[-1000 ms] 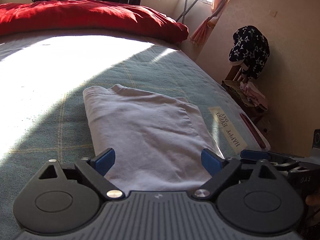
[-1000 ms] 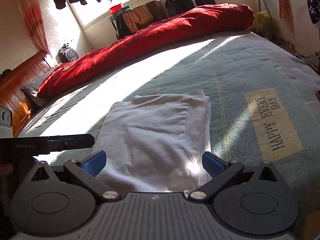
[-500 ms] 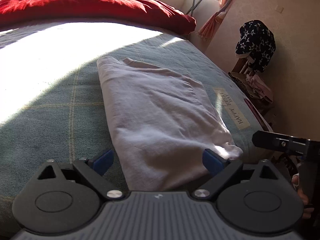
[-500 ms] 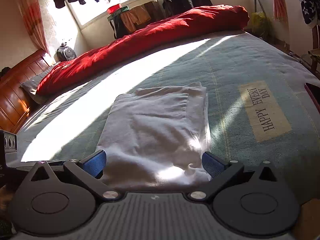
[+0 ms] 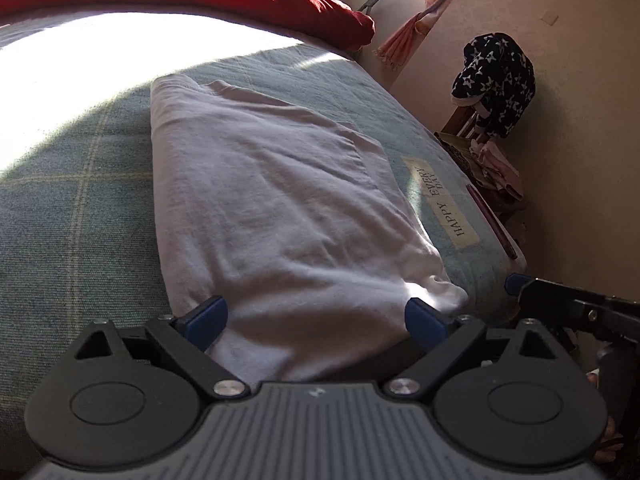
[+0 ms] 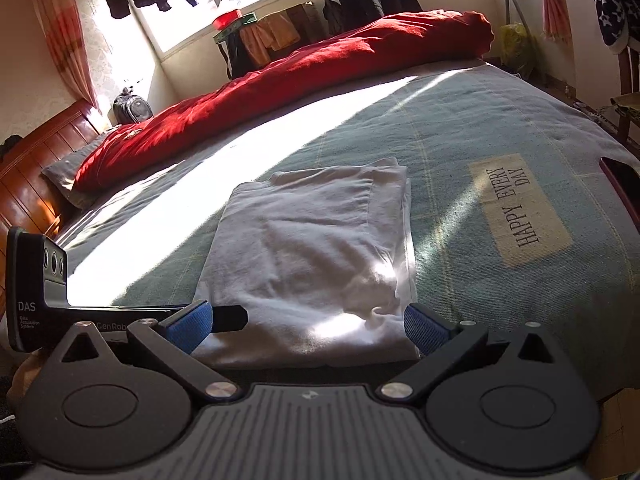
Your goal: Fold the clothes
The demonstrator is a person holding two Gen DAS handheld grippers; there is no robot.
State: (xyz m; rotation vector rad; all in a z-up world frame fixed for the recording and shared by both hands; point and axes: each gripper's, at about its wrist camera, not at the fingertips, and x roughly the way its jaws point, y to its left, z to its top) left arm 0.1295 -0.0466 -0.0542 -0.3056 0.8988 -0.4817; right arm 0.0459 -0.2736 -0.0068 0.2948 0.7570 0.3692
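A white garment (image 5: 272, 208) lies folded into a long rectangle on the grey-green bedspread (image 5: 72, 216), its near end at the bed's front edge. It also shows in the right wrist view (image 6: 316, 248). My left gripper (image 5: 316, 318) is open and empty, just short of the garment's near edge. My right gripper (image 6: 306, 322) is open and empty, also just short of the near edge. The other gripper's body shows at the right of the left wrist view (image 5: 576, 312) and at the left of the right wrist view (image 6: 40, 288).
A red duvet (image 6: 304, 72) lies along the far side of the bed. A "HAPPY EVERY DAY" label (image 6: 516, 208) is on the bedspread right of the garment. A chair with a star-print garment (image 5: 496, 84) stands beside the bed. A wooden headboard (image 6: 24, 176) is at left.
Both grippers have drawn back and up from the garment, so more of it and the bed shows. Both stay open and empty. The garment has not moved.
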